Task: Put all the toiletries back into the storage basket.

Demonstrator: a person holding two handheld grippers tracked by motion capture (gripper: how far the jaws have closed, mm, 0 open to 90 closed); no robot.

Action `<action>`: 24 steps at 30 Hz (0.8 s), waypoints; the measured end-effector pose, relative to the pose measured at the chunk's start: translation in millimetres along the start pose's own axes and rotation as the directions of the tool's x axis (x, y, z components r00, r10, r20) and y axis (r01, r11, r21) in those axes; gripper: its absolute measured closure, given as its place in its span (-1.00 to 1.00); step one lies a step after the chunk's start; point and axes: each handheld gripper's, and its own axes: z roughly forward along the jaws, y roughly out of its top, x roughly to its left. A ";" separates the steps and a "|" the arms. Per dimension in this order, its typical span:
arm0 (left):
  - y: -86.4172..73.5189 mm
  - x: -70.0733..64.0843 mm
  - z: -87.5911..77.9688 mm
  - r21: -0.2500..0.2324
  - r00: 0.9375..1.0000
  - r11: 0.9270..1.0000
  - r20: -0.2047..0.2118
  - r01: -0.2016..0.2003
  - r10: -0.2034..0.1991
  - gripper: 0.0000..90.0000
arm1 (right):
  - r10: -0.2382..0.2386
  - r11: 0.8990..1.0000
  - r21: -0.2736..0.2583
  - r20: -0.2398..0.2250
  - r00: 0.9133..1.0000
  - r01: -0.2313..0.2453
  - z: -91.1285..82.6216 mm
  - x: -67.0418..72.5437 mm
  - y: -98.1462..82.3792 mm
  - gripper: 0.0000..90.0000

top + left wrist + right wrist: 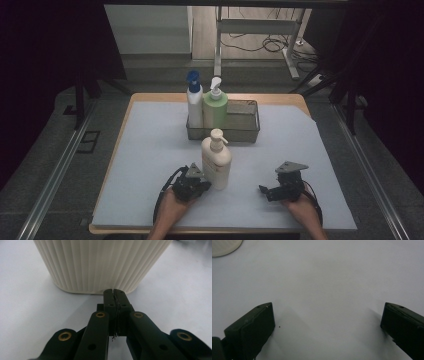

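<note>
Both forearms are bare. Each hand holds a black gripper: the left gripper (191, 184) has 4 brass-ringed screws, the right gripper (283, 187) a grey three-cornered plate, both with black cables.

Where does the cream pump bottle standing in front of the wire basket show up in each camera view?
High view: the cream pump bottle stands upright at centre, just right of the left gripper.
Left gripper view: its ribbed base spans the top, with the shut jaw tips right at its foot.
Right gripper view: a sliver of its base sits in the top left corner.
Shared landmark: the pale table cover under everything.
</note>
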 end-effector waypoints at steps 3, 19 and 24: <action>-0.9 -0.7 -3.0 0.001 1.000 1.000 -0.026 -0.016 0.016 0.86 | 0.000 1.000 0.001 -0.001 1.000 0.000 0.0 -0.1 0.1 -1.00; -15.5 6.1 -26.5 -0.028 0.991 0.999 -0.128 0.022 -0.026 -0.14 | 0.008 1.000 0.008 0.001 1.000 -0.008 0.0 0.2 1.4 -1.00; -21.6 9.8 -32.3 -0.038 0.987 0.998 -0.153 0.051 -0.056 -0.45 | 0.006 1.000 0.017 -0.001 1.000 -0.006 -1.2 0.7 1.8 -1.00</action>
